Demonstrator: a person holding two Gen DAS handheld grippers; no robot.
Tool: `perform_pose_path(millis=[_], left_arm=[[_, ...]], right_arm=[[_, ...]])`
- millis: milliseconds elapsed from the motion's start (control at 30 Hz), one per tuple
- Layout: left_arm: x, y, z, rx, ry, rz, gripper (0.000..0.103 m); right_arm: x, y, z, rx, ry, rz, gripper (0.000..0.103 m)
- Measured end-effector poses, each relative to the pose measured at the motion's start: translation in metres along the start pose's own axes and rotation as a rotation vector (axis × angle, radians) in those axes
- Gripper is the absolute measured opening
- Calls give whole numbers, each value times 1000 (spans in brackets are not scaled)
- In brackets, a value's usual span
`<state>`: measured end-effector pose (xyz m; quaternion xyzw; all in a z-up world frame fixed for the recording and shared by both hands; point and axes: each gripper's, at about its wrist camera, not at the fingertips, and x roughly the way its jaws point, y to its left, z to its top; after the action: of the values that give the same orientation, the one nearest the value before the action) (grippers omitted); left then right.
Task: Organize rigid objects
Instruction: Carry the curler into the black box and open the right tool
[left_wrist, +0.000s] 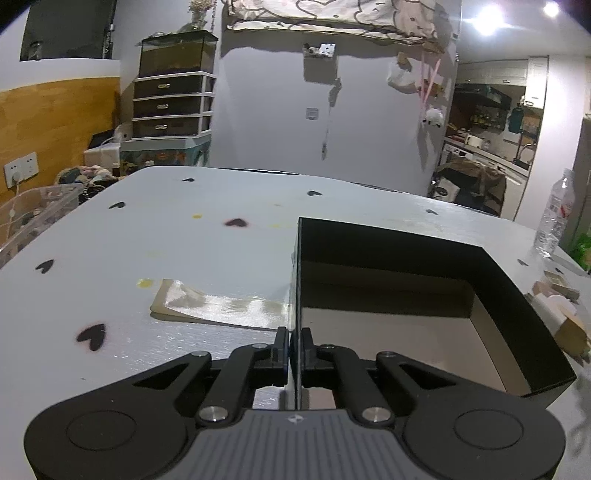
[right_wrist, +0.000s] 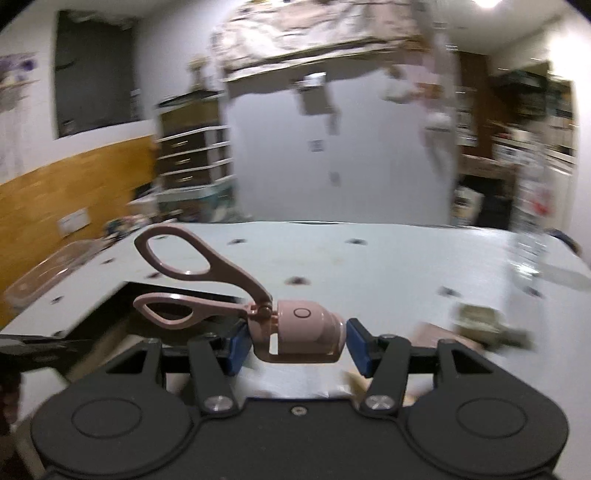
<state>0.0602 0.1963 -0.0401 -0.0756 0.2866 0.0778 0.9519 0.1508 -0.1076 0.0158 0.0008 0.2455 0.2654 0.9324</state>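
Note:
My left gripper (left_wrist: 294, 347) is shut on the left wall of an open black box (left_wrist: 495, 288), which stands on the white table and looks empty inside. My right gripper (right_wrist: 295, 345) is shut on a pink eyelash curler (right_wrist: 295, 328), pinching its rounded head, with the two loop handles sticking out to the left above the table. The black box (right_wrist: 110, 306) shows at the left of the right wrist view, below the curler's handles. That view is motion blurred.
A white table (left_wrist: 166, 229) with black heart marks holds a taped patch (left_wrist: 221, 304). Small wooden and white items (left_wrist: 557, 306) lie right of the box. A clear water bottle (left_wrist: 556, 214) stands at the far right edge. A clear plastic bin (left_wrist: 33, 214) sits off the left edge.

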Motion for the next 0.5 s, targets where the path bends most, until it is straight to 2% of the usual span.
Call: perform_pose_path(millis=[67,200,367,500], left_arm=[[0,-3,-1,-5,-1,-6,5],[-3,-10,-4,-23,-6,1,5],[-5,-10,-5,-37,-6,-7,7],[-5,-9,-5,-38,-6,-11,7]], right_arm=[[17,20,10,-21,34,53,56],[50,57,25,-61,109,103,56],[102,93,29,-107,233,82,56],[124,106,23,-100,288,54,56]])
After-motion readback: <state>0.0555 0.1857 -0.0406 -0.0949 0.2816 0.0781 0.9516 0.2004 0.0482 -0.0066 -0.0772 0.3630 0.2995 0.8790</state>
